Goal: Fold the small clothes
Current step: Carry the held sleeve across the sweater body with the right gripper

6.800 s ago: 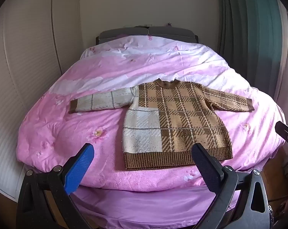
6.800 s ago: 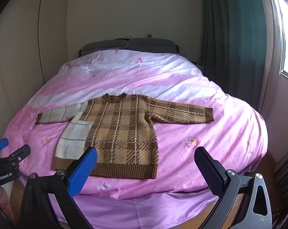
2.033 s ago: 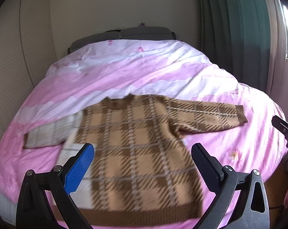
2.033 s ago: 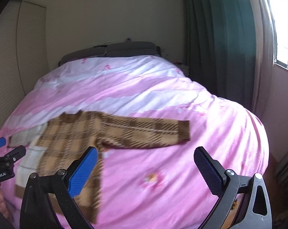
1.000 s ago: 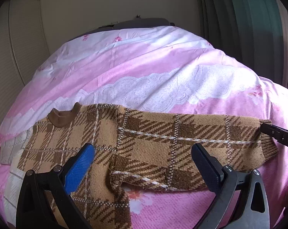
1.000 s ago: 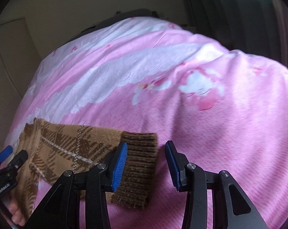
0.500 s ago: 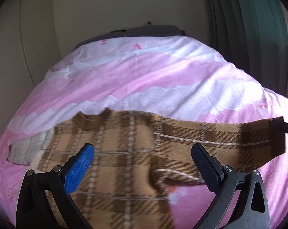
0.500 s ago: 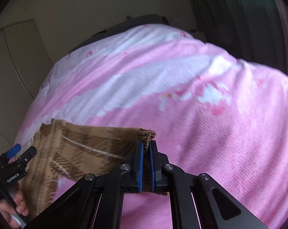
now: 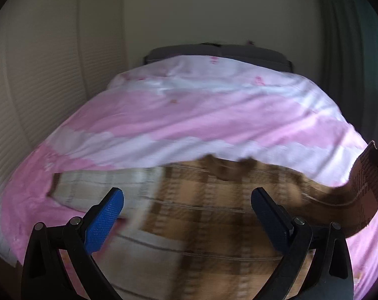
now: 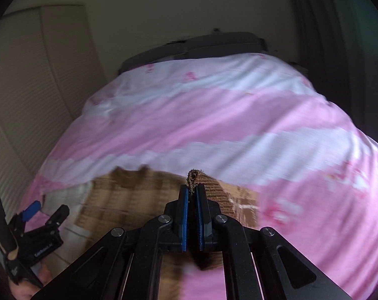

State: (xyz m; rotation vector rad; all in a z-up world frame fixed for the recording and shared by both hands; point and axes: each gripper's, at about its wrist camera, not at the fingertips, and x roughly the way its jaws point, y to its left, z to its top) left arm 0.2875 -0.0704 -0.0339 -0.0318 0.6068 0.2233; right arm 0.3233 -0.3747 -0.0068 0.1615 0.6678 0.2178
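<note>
The plaid sweater (image 9: pixel 214 215) was laid flat on the pink duvet (image 9: pixel 189 115), and all positions below are given relative to that sweater. Its body was spread over the near part of the duvet, with the collar (image 9: pixel 224 167) directed toward the dark headboard (image 9: pixel 219 52) on the far side. The cream sleeve (image 9: pixel 101 187) was extended flat to the left of the body. The brown sleeve (image 9: pixel 364 187) was raised off the duvet at the right of the body and was curved upward to its ribbed cuff (image 10: pixel 209 185).

The right gripper (image 10: pixel 192 195) was closed on that cuff; the knit was pinched between the blue pads (image 10: pixel 185 215), and a tuft of it projected above the fingertips. In the left wrist view, part of this gripper was seen at the lifted end of the sleeve.

The left gripper (image 9: pixel 186 217) was held over the sweater body with its fingers spread wide, and nothing was gripped between the blue pads (image 9: pixel 104 220). In the right wrist view, it (image 10: pixel 45 211) was seen at the left of the sweater.

Much of the sweater was blurred in both views, so finer detail of the pattern could not be read.
</note>
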